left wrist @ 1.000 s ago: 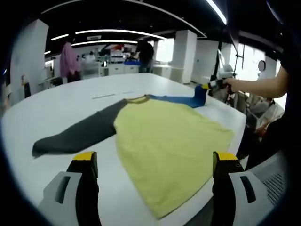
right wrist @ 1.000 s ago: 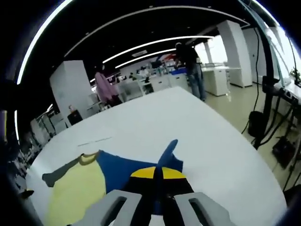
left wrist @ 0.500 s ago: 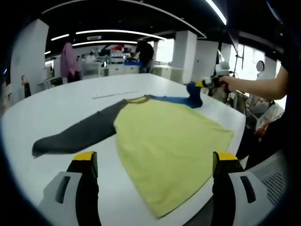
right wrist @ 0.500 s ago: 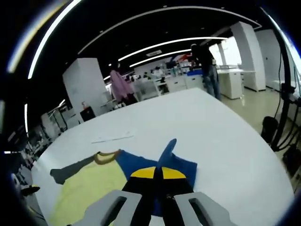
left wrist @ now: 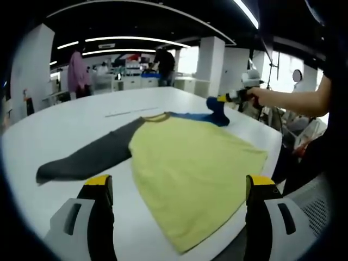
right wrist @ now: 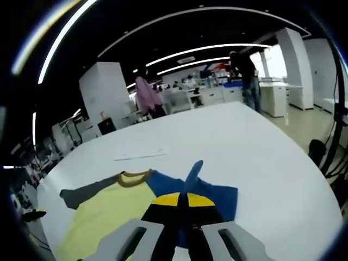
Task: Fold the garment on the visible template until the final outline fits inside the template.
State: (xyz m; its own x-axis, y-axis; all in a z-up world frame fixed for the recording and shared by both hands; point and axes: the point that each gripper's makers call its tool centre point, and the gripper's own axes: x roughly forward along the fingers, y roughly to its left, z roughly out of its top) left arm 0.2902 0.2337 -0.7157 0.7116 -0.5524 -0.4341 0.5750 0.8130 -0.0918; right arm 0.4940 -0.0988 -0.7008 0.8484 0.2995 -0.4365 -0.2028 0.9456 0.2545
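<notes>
— Any writing we can read here?

— None; the shirt point(left wrist: 190, 174) shows no print or label we can make out. It lies flat on the white table point(left wrist: 65, 122), yellow body toward us, grey sleeve point(left wrist: 87, 157) stretched out to the left in the left gripper view.

— And the grippers?

— Our right gripper point(right wrist: 182, 202) is clenched on the blue sleeve point(right wrist: 215, 196), with a tip of blue cloth standing up past the closed jaws. Our left gripper point(left wrist: 179, 187) hangs released, jaws wide apart, above the near hem, touching nothing.

— What differs from a second ago?

— The blue sleeve has been carried inward: the right gripper point(left wrist: 225, 98), once out past the table edge, now sits nearer the collar point(left wrist: 155, 116), and the blue fold lies closer to the yellow body. Our left gripper hasn't shifted.
</notes>
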